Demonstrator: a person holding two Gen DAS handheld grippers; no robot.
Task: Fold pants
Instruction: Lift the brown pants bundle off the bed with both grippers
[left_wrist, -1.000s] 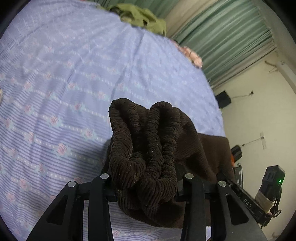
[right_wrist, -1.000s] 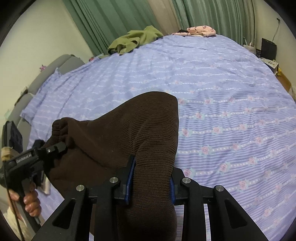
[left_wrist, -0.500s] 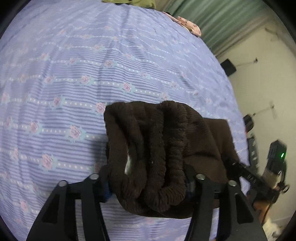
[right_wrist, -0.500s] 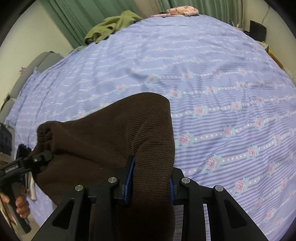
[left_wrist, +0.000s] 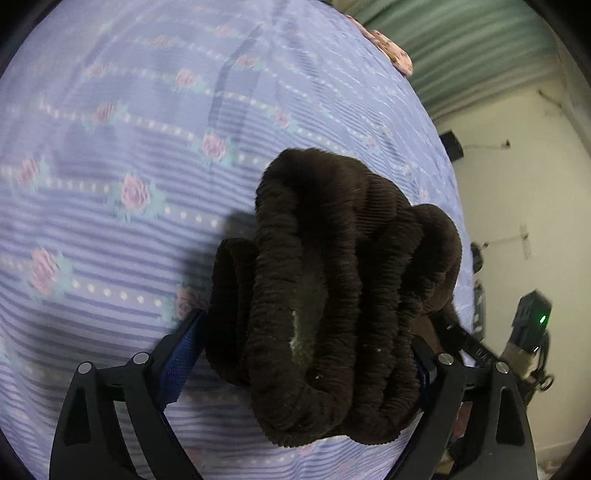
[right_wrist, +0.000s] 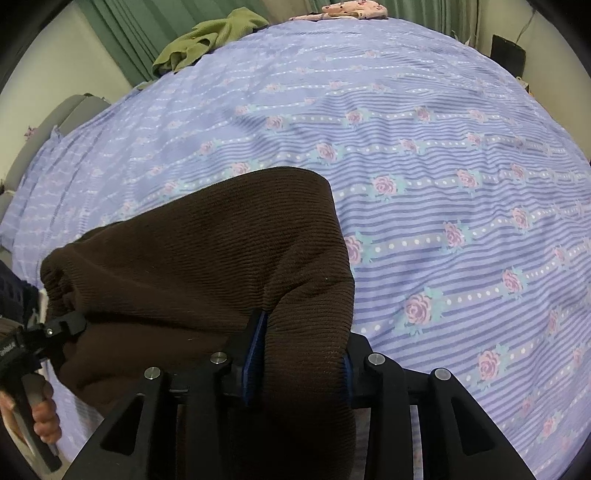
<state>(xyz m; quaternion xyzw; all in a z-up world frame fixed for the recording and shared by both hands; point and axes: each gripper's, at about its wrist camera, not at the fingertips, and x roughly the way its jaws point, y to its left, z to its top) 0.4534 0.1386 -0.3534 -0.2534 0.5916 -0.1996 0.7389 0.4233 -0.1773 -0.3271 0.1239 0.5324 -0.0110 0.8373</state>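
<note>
Left wrist view: brown corduroy pants bunched at the elastic waistband, thick rolled folds filling the middle of the frame. Left gripper wider apart than the bundle on its left side, blue pad showing clear of the cloth there, right finger pressed against the folds; cannot tell whether clamped or loosened. Lilac striped bedsheet with pink roses behind and beneath, a dark shadow of the pants on it just left of the bundle. Pink cloth at the far edge of the bed, green curtain beyond, pale wall on the right. Right gripper's body with a small green light at the right edge.

Right wrist view: right gripper clamped on a fold of the pants, cloth squeezed between the blue pads. Brown fabric stretched from there to the left, waistband end held up at the left gripper, a hand on its handle at the near left. Pants raised above the bedsheet, near edge of the bed. Green garment crumpled at the far left corner, pink cloth at the far edge, grey sofa on the left.
</note>
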